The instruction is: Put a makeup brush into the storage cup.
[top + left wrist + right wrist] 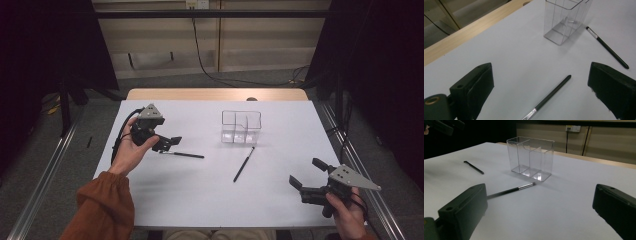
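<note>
High view: left gripper [171, 142] (jaws apart) seemingly just above brush [182, 154].

Lab-like recording bay: black curtains [45, 45], white table [210, 190]

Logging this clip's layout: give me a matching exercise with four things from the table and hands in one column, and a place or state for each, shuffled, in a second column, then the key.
Things:
1. clear organizer
2. left pen
3. right pen
4. right gripper

Places or states:
A. lies just in front of the left gripper, beside its jaws
B. held above the table's near right corner, jaws open
C. stands upright mid-table, nothing in its compartments
D. lies slanted, silver-banded tip close to the organizer's base

Pairs: 1-C, 2-A, 3-D, 4-B
</note>
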Action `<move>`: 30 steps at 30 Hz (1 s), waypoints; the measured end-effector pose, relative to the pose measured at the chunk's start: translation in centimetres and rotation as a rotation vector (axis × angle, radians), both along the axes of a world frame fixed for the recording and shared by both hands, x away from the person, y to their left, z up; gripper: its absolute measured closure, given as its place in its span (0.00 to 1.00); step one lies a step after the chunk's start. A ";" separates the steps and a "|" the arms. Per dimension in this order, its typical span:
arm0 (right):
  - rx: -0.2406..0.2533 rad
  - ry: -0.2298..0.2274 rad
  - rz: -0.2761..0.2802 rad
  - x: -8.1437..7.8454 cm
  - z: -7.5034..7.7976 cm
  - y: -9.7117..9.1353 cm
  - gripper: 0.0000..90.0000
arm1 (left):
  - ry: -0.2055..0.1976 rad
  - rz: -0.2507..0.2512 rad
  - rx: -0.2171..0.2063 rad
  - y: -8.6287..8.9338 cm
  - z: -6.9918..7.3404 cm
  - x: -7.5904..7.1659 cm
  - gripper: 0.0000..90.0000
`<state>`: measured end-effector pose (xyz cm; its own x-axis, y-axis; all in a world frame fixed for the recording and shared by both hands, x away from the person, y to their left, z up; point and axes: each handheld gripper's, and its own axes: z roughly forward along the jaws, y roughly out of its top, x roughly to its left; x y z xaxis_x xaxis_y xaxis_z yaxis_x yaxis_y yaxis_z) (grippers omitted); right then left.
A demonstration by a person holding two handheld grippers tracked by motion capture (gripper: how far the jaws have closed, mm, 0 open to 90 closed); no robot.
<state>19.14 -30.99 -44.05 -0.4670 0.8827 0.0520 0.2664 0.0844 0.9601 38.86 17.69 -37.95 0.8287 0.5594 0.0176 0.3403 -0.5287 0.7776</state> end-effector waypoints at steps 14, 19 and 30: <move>-0.003 0.001 0.004 0.0 0.0 0.0 0.00 | 0.128 -0.046 0.132 -1.0 -0.7 1.6 0.10; -0.002 0.002 0.004 0.0 0.0 0.0 0.00 | 0.182 -0.026 0.162 -0.7 -1.8 2.3 0.09; 0.003 0.011 0.006 0.0 -0.1 0.1 0.00 | 0.193 -0.065 0.266 -1.0 -2.2 2.7 0.11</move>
<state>19.16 -30.88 -44.12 -0.4717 0.8798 0.0593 0.2762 0.0836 0.9575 41.59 16.65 -40.12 0.8650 0.5018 -0.0047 0.4263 -0.7299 0.5344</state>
